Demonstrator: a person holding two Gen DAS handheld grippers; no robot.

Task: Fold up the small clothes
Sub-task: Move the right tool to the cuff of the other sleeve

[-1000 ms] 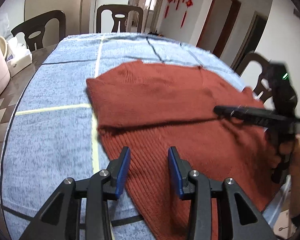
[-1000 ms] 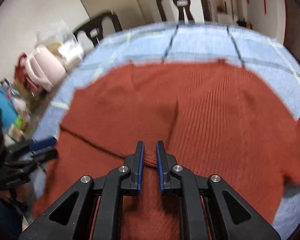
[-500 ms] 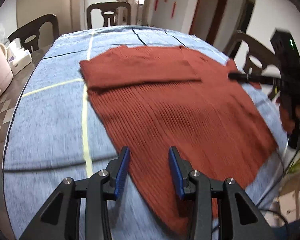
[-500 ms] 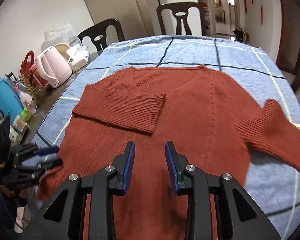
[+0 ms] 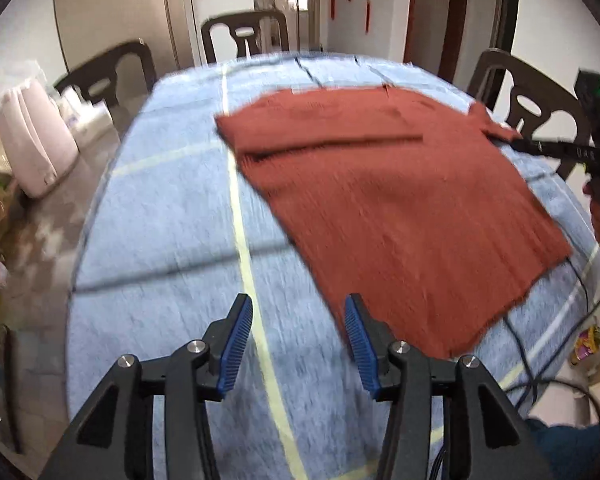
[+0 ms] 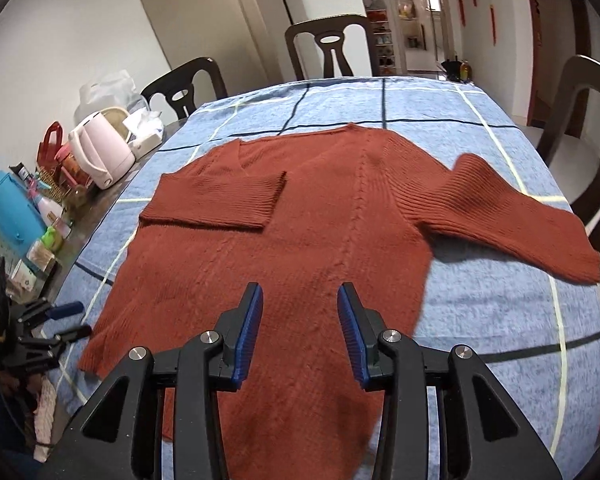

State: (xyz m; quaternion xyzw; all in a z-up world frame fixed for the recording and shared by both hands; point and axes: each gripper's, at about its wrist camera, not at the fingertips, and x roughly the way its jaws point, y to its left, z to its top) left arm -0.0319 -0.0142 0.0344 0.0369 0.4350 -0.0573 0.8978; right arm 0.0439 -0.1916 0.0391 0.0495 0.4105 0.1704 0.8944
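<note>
Blue checked cloth point(image 6: 480, 312) covering the table; rust sweater point(image 6: 300, 240) flat at its middle, one sleeve point(image 6: 220, 200) folded across the chest, the other point(image 6: 512, 216) spread outward; left gripper point(image 5: 298, 344) and right gripper point(image 6: 299, 330) above its hem, jaws opening, nothing between.

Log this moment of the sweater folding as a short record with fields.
garment: rust-red sweater, lying flat on the blue checked cloth
sleeve on the kettle side: folded across the chest
other sleeve: spread out on the cloth, not yet folded
left gripper: jaws opening, nothing between them, over the cloth beside the sweater's hem
right gripper: jaws opening, nothing between them, above the sweater's lower body
table clutter: pink kettle, blue container
</note>
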